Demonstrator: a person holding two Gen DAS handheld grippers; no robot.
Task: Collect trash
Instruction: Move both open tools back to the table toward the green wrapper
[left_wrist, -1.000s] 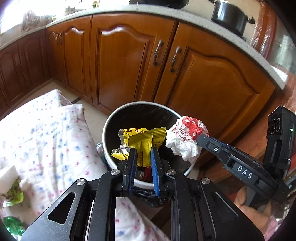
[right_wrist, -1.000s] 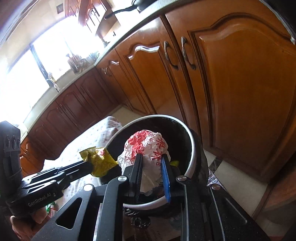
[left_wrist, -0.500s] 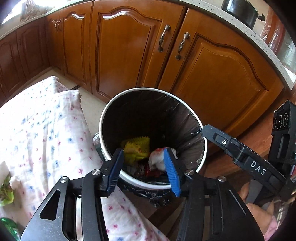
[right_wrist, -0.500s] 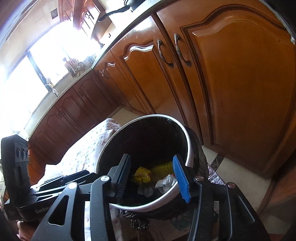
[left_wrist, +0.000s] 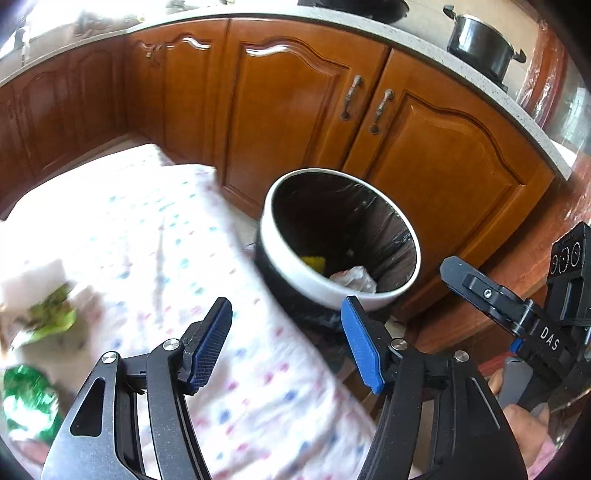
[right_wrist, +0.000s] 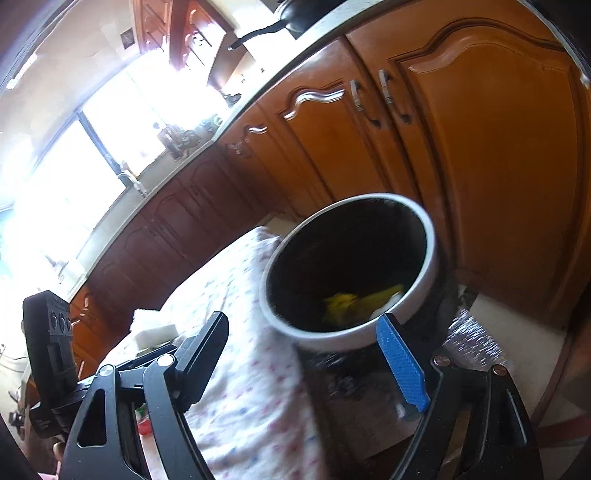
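A round trash bin (left_wrist: 314, 280) with a white rim and black liner stands on the floor by the cabinets; it also shows in the right wrist view (right_wrist: 428, 273). Inside lie a yellow wrapper (left_wrist: 314, 262) and a crumpled white paper (left_wrist: 354, 278); the yellow wrapper shows in the right wrist view (right_wrist: 347, 302). My left gripper (left_wrist: 286, 347) is open and empty, over the table edge short of the bin. My right gripper (right_wrist: 306, 354) is open and empty, just before the bin. More trash lies on the table at left: a light green wrapper (left_wrist: 51, 321) and a dark green wrapper (left_wrist: 26, 402).
A table with a white flowered cloth (left_wrist: 147, 229) fills the left. A white block (right_wrist: 151, 328) lies on it. Brown wooden cabinets (left_wrist: 436, 147) stand behind the bin, with a black pot (left_wrist: 480, 44) on the counter. The right gripper's body (left_wrist: 517, 317) shows at right.
Both grippers opened and dropped the yellow wrapper and the crumpled paper into the bin. Both have since drawn back from the bin toward the table, the left view swinging left.
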